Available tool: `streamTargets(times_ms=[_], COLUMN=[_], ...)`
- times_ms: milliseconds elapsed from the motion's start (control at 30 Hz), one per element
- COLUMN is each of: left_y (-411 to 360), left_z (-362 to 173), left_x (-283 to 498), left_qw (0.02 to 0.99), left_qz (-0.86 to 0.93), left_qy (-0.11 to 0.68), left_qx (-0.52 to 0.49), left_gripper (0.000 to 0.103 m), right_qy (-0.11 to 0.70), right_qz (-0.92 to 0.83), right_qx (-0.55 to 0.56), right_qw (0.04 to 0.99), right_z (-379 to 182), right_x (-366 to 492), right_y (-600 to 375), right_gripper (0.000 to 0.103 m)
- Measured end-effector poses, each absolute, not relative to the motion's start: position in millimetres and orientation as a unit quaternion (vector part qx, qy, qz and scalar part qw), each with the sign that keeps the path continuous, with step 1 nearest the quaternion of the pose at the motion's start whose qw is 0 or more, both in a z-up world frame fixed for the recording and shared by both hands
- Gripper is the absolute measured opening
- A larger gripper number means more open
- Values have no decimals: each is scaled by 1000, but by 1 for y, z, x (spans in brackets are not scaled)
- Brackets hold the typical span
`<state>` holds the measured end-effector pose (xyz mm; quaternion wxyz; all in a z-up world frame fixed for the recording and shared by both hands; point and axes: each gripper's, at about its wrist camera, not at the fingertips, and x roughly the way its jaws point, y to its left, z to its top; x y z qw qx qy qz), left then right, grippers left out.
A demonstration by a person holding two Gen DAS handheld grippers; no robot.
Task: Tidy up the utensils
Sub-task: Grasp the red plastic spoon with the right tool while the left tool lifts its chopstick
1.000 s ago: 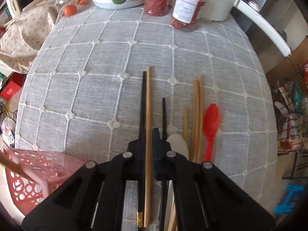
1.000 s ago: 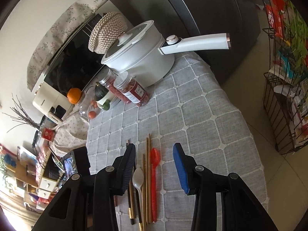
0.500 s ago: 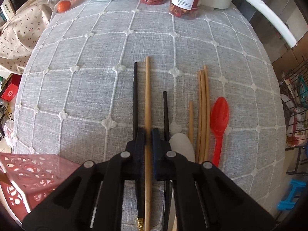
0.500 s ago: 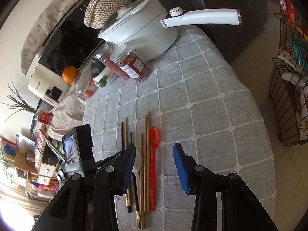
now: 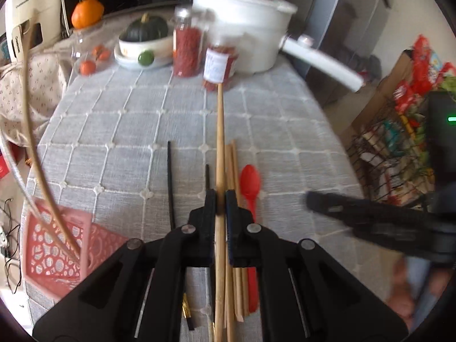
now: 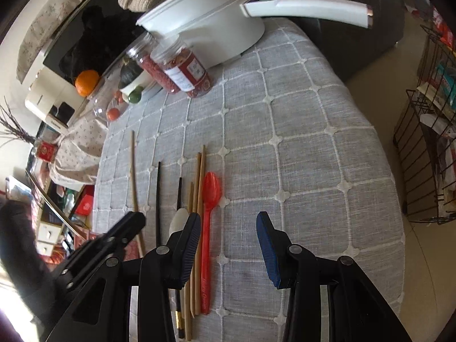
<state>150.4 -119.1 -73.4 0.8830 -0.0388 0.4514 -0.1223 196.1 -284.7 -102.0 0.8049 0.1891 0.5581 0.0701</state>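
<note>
The left hand-held gripper (image 5: 220,199) is closed on a wooden chopstick (image 5: 219,142), its pads pinching the stick partway along; the stick runs forward between the fingers, its far end reaching toward the jars (image 5: 186,51) at the back of the table (image 5: 128,119). In the right wrist view that chopstick (image 6: 133,171) sits at the left of the row, slanting away from the other sticks. The right hand-held gripper (image 6: 228,228) is partly open and holds nothing; it hangs over the grey cloth with the red spoon (image 6: 209,213) just inside its left finger and bare cloth under the rest of the gap. Left of the spoon lie more wooden chopsticks (image 6: 198,188), a white spoon (image 6: 179,222) and two black chopsticks (image 6: 158,199). A pink basket (image 5: 57,250) stands at the table's near left edge with one stick (image 5: 34,142) leaning out of it.
</note>
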Motion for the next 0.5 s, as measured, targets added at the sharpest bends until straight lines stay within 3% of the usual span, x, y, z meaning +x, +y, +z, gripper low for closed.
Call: streamTargets(times_ms=[167,500], left_y=[-95,-43], left_z=[-47,-10], left_x=[123,88], left_qw=[899,917], left_qz=[-161,-198], left_qy=[403,335], left_qx=[-61,-84], left_gripper=[8,8], right_qy=[608,610], right_qz=[102,98], right_qx=[139,98], right_qw=[775,780], right_z=[-141,-159], right_x=[212,224], right_y=[-248,-218], right_gripper=[22,13])
